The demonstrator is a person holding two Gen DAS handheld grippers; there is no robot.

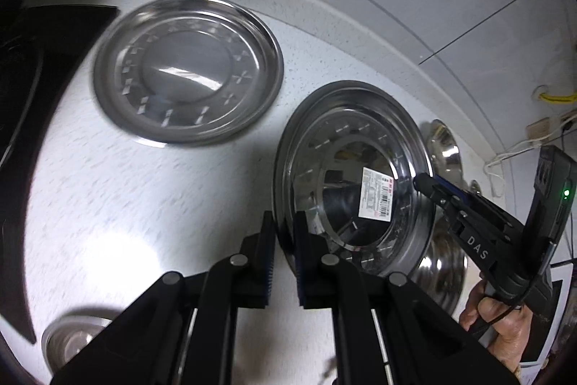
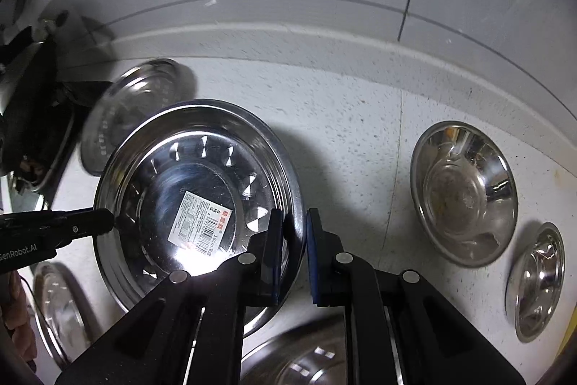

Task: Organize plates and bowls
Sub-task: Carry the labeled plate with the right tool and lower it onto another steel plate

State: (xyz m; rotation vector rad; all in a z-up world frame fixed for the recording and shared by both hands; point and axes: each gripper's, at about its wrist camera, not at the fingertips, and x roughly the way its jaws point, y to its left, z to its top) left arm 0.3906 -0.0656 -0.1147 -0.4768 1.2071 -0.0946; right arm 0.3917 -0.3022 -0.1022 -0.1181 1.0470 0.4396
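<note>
Gripping opposite rims of the labelled steel plate [image 2: 194,204], left gripper [image 1: 285,240] and right gripper [image 2: 294,240] both clamp narrow; slick rim could slip onto the far plate [image 1: 187,71].

Left gripper [image 1: 285,233]: jaws narrowly parted, closed on the near rim of a plate [image 1: 351,179], one finger either side of the edge. Right gripper [image 2: 294,233]: same pose, jaws clamped across the opposite rim of that plate, fingers reaching in from its far side. Right hand [image 1: 501,320]: bare, wrapped round the gripper's handle. Left hand [image 2: 16,309]: partly visible at frame edge.
</note>
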